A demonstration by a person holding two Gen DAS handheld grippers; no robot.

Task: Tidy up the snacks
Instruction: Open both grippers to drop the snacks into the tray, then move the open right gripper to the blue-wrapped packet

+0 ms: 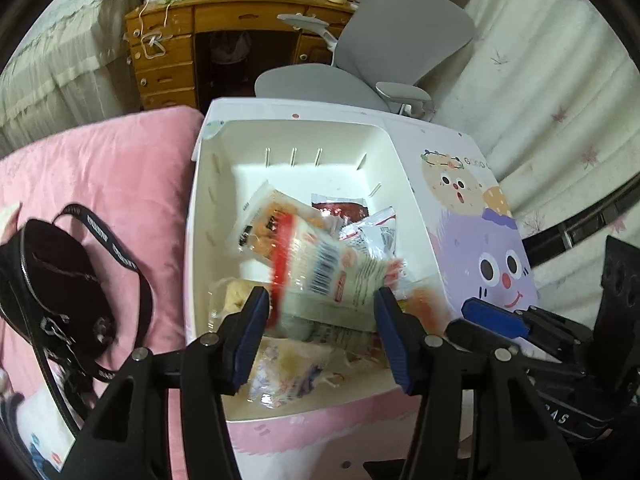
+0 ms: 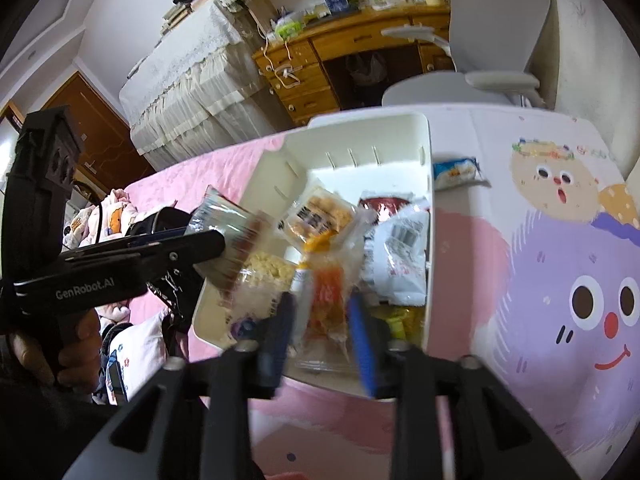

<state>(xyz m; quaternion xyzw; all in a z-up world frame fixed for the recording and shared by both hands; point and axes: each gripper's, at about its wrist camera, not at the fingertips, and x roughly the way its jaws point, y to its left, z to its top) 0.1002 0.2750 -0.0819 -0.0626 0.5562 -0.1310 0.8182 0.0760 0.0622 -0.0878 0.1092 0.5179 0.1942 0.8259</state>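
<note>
A white plastic bin [image 1: 208, 200] stands on a cartoon-printed table and holds several snack packets. My left gripper [image 1: 322, 320] hangs over its near end, jaws apart. A blurred packet with a red band and a barcode [image 1: 320, 272] lies loose between its pads. The right wrist view shows the bin [image 2: 424, 140] from its near edge. There my right gripper [image 2: 322, 330] is open, and a clear packet with orange contents [image 2: 328, 300] sits between its blue fingers [image 2: 362, 332] with a gap on each side. A yellow cracker packet [image 2: 320, 212] and a white packet [image 2: 404, 248] lie deeper in.
Left of the bin, a black strap bag [image 1: 60, 280] lies on a pink blanket [image 1: 120, 168]. A blue-and-white snack packet [image 2: 456, 172] sits on the cartoon table top [image 2: 560, 240] right of the bin. Behind are a grey office chair [image 1: 400, 40] and a wooden desk [image 1: 168, 52].
</note>
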